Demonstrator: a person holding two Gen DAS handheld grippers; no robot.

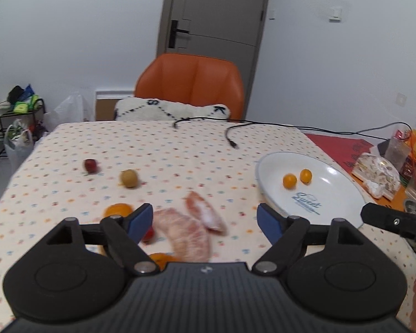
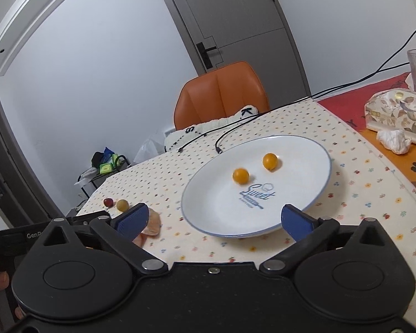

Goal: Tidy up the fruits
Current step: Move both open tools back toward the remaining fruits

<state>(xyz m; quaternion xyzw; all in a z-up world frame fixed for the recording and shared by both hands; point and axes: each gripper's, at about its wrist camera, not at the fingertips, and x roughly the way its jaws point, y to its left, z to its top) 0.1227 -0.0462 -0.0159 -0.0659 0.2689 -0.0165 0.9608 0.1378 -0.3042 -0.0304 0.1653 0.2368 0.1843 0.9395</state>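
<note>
Fruits: two pomelo segments (image 1: 192, 224) lie near the table's (image 1: 180, 149) front edge, loose between my left gripper's (image 1: 205, 219) spread fingers.
Look: pale pink, membrane-skinned, curved.
Handling: I judge them soft, light, easily torn; grip gently across the thick middle.
Plate (image 2: 305, 194): right side, holding two small orange fruits (image 2: 240, 175).
Right gripper (image 2: 213, 222): open, empty, at the plate's near rim.
</note>
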